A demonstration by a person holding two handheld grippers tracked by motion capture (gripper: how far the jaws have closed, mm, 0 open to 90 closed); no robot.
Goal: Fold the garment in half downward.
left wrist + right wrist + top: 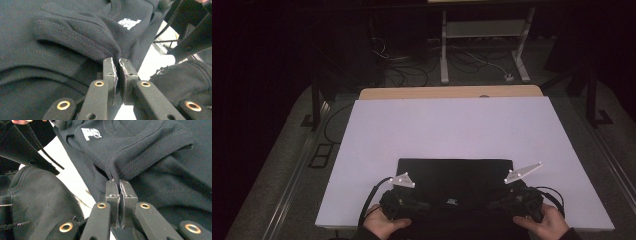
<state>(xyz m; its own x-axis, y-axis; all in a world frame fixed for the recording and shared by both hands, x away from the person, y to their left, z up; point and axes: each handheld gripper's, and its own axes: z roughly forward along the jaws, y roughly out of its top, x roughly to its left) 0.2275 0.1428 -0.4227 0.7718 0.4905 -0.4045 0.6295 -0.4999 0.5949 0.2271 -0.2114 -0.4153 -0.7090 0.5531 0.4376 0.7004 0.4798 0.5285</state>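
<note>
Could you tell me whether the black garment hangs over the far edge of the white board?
No, the black garment lies at the near end of the white board, well short of its far edge.

the left gripper [117,62] has its two black fingers [110,72] pressed nearly together on a ribbed hem edge of the black garment [50,50], which bunches into a fold just above the fingertips. a small white printed logo [128,23] sits on the cloth near the neckline, farther off. to the right, a strip of pale worktop [155,62] shows between the garment and a dark sleeve [185,77].
</note>
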